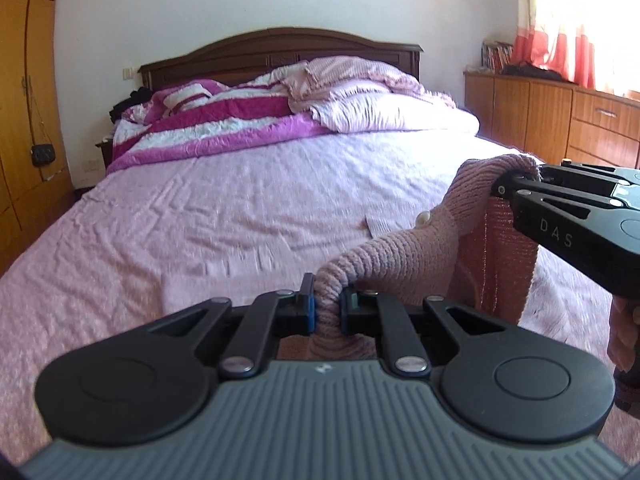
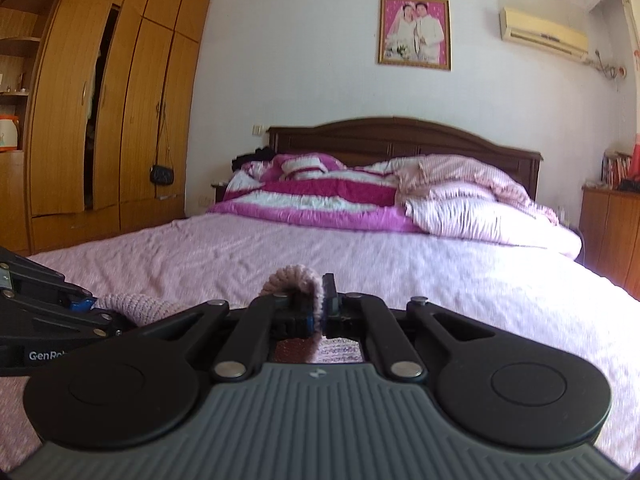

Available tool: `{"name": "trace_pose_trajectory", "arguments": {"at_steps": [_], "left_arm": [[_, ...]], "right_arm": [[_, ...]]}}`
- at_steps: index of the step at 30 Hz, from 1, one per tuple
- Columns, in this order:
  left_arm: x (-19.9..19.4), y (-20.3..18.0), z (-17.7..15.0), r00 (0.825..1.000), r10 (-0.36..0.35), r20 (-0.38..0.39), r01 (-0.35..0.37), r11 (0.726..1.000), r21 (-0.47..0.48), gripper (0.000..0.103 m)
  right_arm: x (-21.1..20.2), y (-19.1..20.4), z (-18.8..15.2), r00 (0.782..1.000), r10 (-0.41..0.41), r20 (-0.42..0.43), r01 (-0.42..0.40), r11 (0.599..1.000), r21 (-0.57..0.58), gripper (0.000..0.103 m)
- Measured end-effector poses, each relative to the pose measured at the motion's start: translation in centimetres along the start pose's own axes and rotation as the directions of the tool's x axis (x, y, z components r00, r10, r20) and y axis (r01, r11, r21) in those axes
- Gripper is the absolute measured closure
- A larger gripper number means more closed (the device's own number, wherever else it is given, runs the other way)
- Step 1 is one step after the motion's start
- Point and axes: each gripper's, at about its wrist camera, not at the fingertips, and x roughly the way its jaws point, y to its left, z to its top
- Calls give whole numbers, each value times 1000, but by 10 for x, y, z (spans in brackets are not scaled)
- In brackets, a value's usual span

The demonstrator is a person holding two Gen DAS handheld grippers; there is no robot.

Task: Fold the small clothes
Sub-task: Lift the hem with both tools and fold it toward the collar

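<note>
I am holding the pink knitted garment (image 1: 404, 252) up above the bed (image 1: 200, 208) with both grippers. On the left, the left gripper (image 1: 327, 304) is squeezing a rolled edge of the knit, its jaws closed on it. The cloth is stretching across to the right, where the right gripper (image 2: 316, 308) is pinching another folded edge, jaws also closed tight on it. Behind, a striped magenta quilt (image 2: 320, 196) is lying near the dark headboard (image 2: 400, 136).
</note>
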Motion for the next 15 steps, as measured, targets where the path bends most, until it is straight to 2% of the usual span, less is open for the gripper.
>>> {"name": "trace_pose_trajectory", "arguments": {"at_steps": [8,15], "left_arm": [[36,10,33,999,21,51,-21,1000,14,90],[93,17,38,998,52,22,-52,998,20,90]], "right_arm": [[45,-11,21,998,-37,44,37,999,-15,100],[111,-22,18,997,-71,38,72,997,-22,100]]}}
